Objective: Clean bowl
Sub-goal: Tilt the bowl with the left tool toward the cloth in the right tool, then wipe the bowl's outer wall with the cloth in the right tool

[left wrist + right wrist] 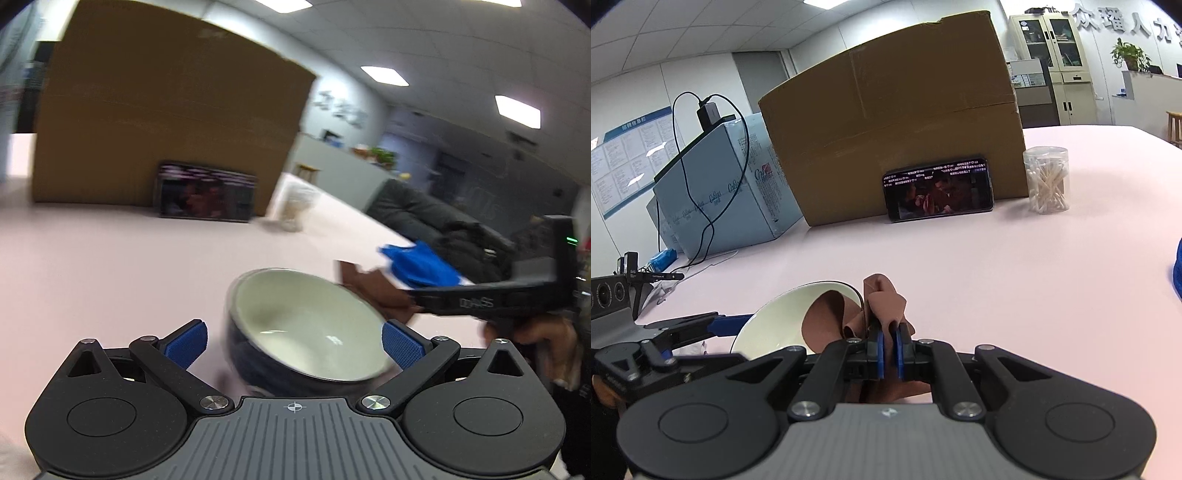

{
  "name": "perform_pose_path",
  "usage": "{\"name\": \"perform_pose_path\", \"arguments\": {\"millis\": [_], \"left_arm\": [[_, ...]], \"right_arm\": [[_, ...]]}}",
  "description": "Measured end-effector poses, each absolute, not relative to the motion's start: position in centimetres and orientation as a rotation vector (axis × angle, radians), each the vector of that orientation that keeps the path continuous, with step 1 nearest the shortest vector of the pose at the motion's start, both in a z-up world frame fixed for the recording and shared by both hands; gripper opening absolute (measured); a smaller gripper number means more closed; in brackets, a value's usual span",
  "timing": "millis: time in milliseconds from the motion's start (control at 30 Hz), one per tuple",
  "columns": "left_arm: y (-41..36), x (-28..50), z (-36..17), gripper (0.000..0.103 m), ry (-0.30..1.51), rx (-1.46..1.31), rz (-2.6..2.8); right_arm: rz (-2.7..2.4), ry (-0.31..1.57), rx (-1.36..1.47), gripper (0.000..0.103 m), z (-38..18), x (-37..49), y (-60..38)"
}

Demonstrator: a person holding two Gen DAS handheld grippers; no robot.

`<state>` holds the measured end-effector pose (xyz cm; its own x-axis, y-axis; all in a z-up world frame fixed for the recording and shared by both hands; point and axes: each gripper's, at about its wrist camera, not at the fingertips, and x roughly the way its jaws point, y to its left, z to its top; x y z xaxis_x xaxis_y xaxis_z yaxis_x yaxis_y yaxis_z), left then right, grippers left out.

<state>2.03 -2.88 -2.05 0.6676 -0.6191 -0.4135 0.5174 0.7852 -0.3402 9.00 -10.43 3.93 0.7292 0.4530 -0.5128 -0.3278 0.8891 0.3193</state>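
Pink table (997, 277), blurred bowl (306, 328), cloth (882, 299) half-hidden

Tilted bowl (306, 328) between spread left tool (293, 341) fingers, brown cloth (373, 291) beyond

Cardboard box (897, 122), phone (938, 190), cotton-swab jar (1048, 181).

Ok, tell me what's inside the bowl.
The dark-blue ceramic bowl has a glossy cream interior. A brown cloth, pinched by the right tongs, drapes over its rim inside. The bowl's bottom under the cloth is hidden.
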Motion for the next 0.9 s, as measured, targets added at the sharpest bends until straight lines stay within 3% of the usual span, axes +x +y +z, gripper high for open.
{"name": "perform_pose_path", "arguments": {"millis": [133, 200, 333, 700, 900], "left_arm": [[-2.2, 2.8, -2.5, 0.058, 0.565, -0.236, -0.575], [-2.1, 3.0, -2.6, 0.044, 0.567, -0.25, -0.578], [-2.2, 2.8, -2.5, 0.03, 0.546, -0.245, -0.617], [-2.1, 3.0, -2.5, 0.03, 0.551, -0.259, -0.631], [-2.2, 3.0, -2.4, 0.03, 0.551, -0.251, -0.631]], "right_arm": [[0.433, 0.623, 0.218, 0.009, 3.7, 8.4, -10.4], [0.444, 0.629, 0.229, 0.009, 3.4, 7.8, -10.6], [0.461, 0.633, 0.236, 0.009, 3.2, 6.9, -10.7], [0.451, 0.616, 0.203, 0.009, 3.9, 10.9, -10.2], [0.439, 0.612, 0.198, 0.009, 3.6, 9.1, -10.2]]}}
